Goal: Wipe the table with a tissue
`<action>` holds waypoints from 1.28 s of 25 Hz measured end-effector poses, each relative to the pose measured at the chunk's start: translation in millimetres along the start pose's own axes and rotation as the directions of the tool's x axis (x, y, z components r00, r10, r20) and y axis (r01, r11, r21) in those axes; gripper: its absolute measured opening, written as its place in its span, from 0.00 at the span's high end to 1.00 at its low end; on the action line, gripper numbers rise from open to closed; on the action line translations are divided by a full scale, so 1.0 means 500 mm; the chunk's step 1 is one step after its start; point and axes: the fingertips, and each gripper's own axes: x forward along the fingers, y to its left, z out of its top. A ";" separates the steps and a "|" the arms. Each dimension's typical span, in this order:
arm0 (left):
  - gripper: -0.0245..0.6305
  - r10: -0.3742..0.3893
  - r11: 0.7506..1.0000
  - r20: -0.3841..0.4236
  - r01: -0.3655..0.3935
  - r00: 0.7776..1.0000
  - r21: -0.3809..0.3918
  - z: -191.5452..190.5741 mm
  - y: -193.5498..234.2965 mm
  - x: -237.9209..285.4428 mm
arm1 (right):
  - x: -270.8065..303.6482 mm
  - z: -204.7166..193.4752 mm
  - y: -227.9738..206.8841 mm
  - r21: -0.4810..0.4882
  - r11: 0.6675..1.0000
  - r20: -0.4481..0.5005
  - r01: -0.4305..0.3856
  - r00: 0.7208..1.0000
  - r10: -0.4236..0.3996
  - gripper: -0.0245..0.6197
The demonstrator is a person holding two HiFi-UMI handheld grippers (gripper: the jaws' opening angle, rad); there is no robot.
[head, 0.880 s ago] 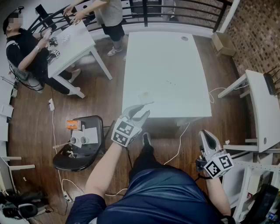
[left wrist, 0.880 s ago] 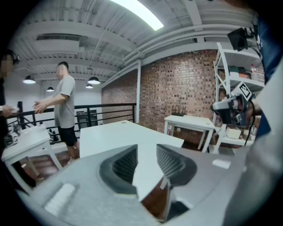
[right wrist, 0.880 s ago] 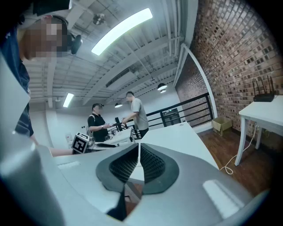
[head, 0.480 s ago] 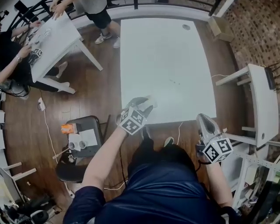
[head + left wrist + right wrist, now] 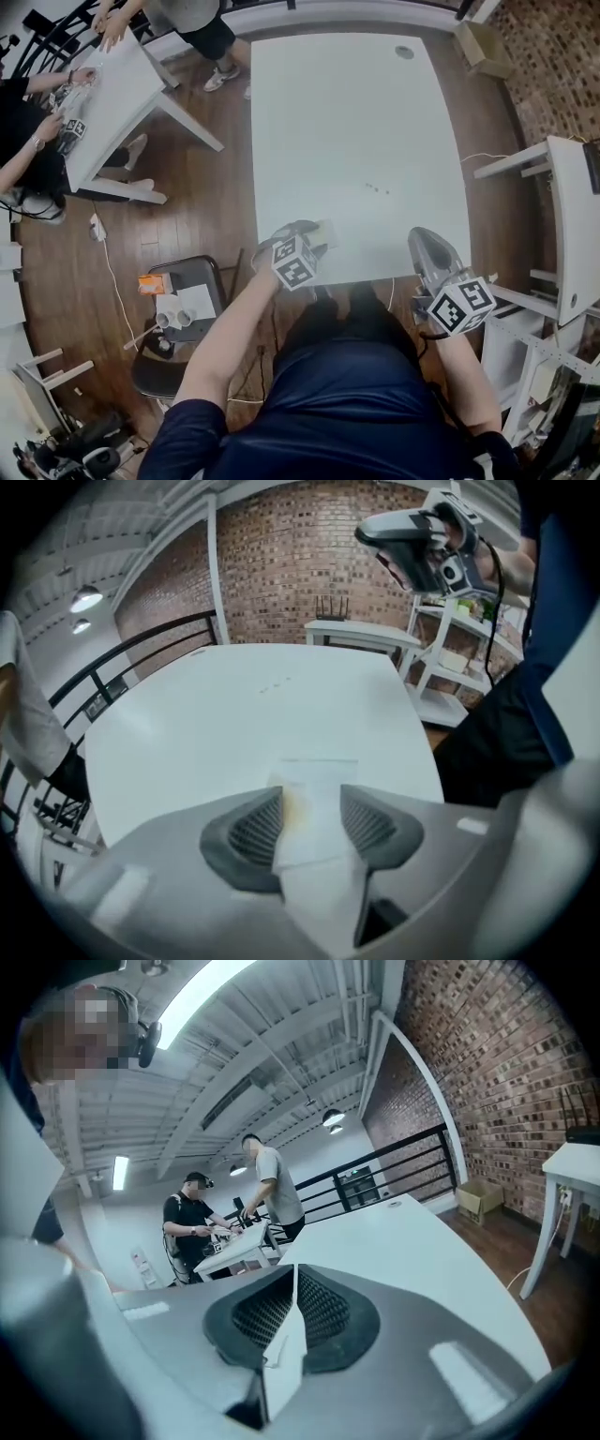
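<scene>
The white table (image 5: pixel 356 122) stretches away from me. My left gripper (image 5: pixel 312 236) points steeply down over its near edge, shut on a folded white tissue (image 5: pixel 326 229). In the left gripper view the tissue (image 5: pixel 317 778) sits between the ribbed pads (image 5: pixel 251 829) of this left gripper (image 5: pixel 312 801) and carries a yellowish stain. Its free end lies toward the tabletop (image 5: pixel 234 724). My right gripper (image 5: pixel 427 247) hovers at the table's near right corner, shut and holding nothing. In the right gripper view, the pads of that right gripper (image 5: pixel 293 1288) meet. A few dark specks (image 5: pixel 376 188) mark the tabletop.
A black chair (image 5: pixel 183 295) with cups and paper stands on the floor to my left. Two people work at another white table (image 5: pixel 112 89) at the upper left. A white desk (image 5: pixel 572 216) and shelving are on the right, and a cardboard box (image 5: pixel 487 47) at the far right corner.
Both grippers have come forward to the table's near edge. The left one, still gripping the tissue, has moved from in front of the edge to over the tabletop.
</scene>
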 end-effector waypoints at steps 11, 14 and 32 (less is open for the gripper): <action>0.93 0.060 0.884 0.170 0.027 0.984 -0.466 0.030 0.042 -0.050 | 0.056 0.023 -0.104 0.092 0.995 0.015 -0.028 1.000 0.026 0.93; 0.93 0.195 0.770 0.204 -0.021 0.959 -0.638 0.059 0.114 -0.086 | 0.067 0.018 -0.126 0.110 0.994 0.011 -0.027 1.000 0.026 0.94; 0.93 0.371 0.607 0.042 -0.208 0.928 -0.767 0.149 0.294 -0.006 | 0.068 0.022 -0.229 0.160 0.987 -0.002 0.008 1.000 -0.007 0.94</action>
